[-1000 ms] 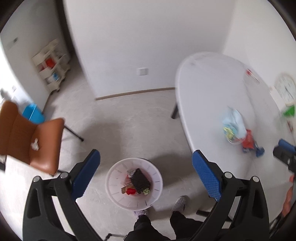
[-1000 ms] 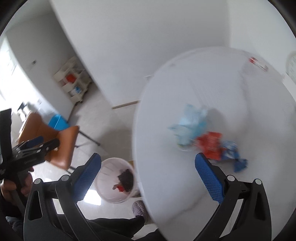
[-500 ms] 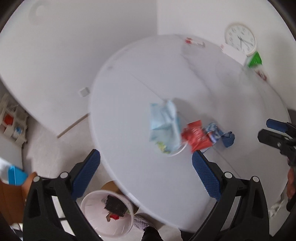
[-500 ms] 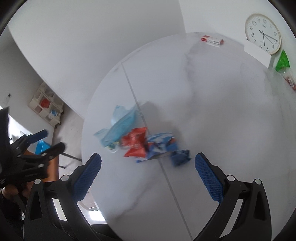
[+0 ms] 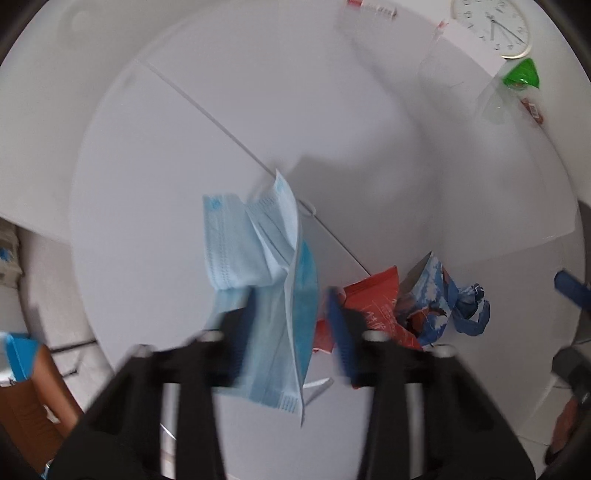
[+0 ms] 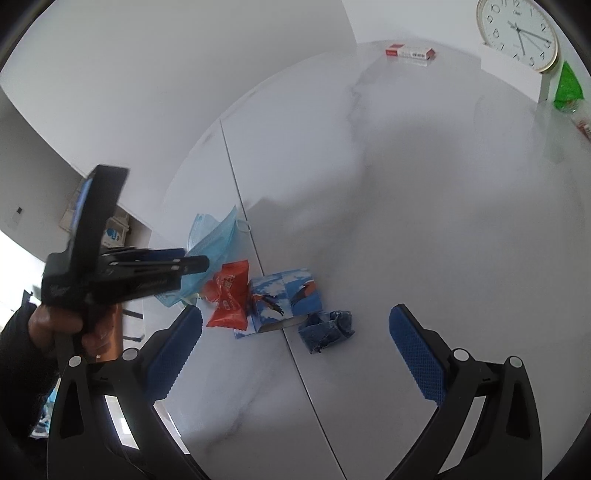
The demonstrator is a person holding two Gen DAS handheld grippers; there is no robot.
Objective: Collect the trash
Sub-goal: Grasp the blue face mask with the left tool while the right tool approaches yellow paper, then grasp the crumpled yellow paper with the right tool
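Note:
A pile of light blue face masks (image 5: 255, 251) lies on the white round table (image 5: 184, 129). Right of it lie a red wrapper (image 5: 373, 299), a blue-and-white carton (image 5: 428, 295) and a crumpled blue wrapper (image 5: 471, 306). My left gripper (image 5: 291, 314) points down over the masks with its jaws closing around them; the right pad still shows a thin gap. In the right wrist view the left gripper (image 6: 192, 258) reaches the masks (image 6: 212, 236) from the left. My right gripper (image 6: 295, 314) hangs open above the carton (image 6: 284, 295) and the crumpled wrapper (image 6: 325, 328), holding nothing.
At the table's far side stand a wall clock (image 6: 517, 33), a red-and-white box (image 6: 410, 53) and a green bag (image 6: 569, 85). A brown chair (image 5: 26, 398) stands off the table's left edge. A person's hand (image 6: 55, 325) holds the left gripper.
My left gripper swung from above the floor bin over to the table, came down on the masks and narrowed its jaws. The right gripper moved closer to the wrappers, still open.

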